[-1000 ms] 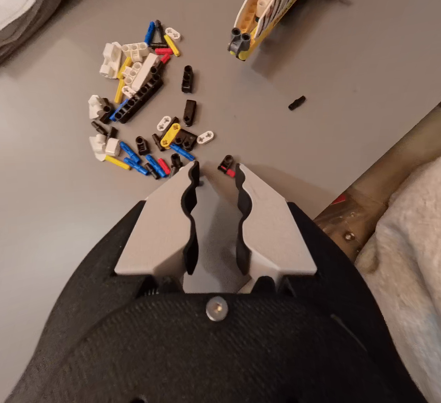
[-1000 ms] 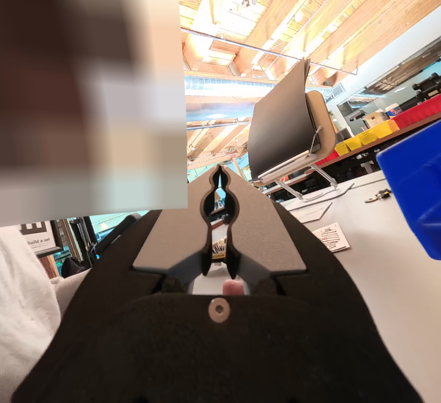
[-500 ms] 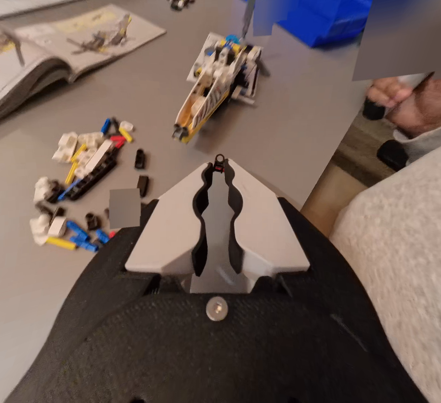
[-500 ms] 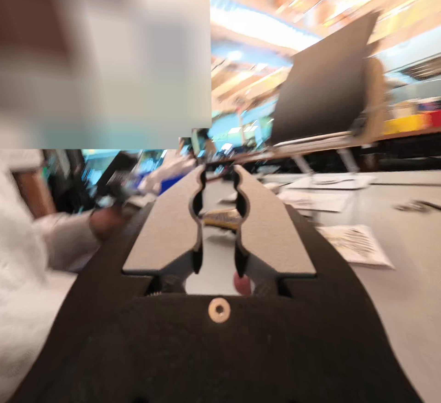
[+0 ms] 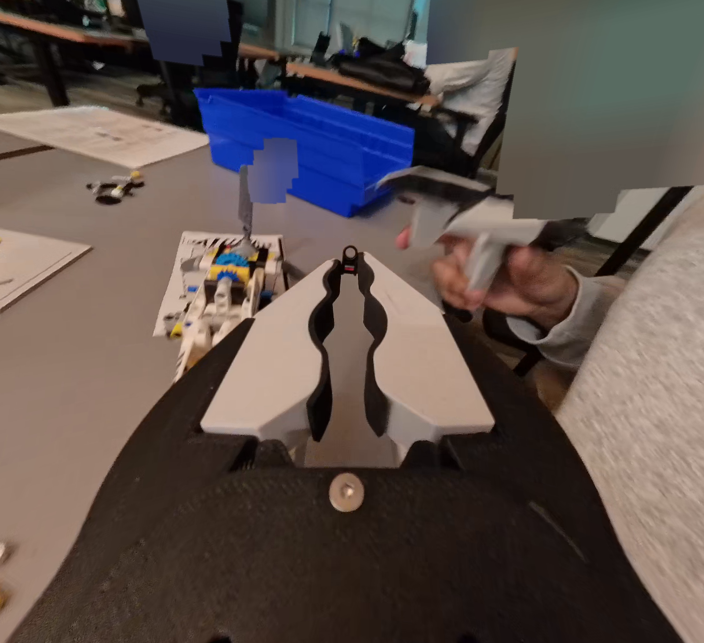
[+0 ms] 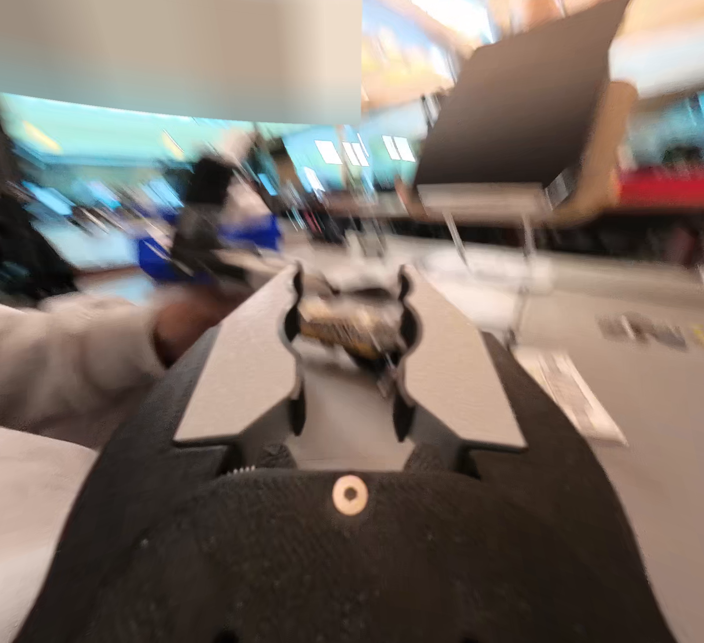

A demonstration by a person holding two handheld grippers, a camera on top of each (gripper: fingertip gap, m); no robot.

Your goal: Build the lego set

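One black-and-red connector (image 5: 349, 261) pinched in left hand-held gripper (image 5: 348, 266); one model (image 5: 224, 291)

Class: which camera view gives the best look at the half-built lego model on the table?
The left wrist view: the lego model lies sharp enough to show its blue gear and white beams. The right wrist view shows it only as a yellow-and-black smear between the open right gripper tips.

Grey table (image 5: 95, 358) bears lego model (image 5: 221, 289), blue bin (image 5: 324, 152), papers (image 5: 103, 133).
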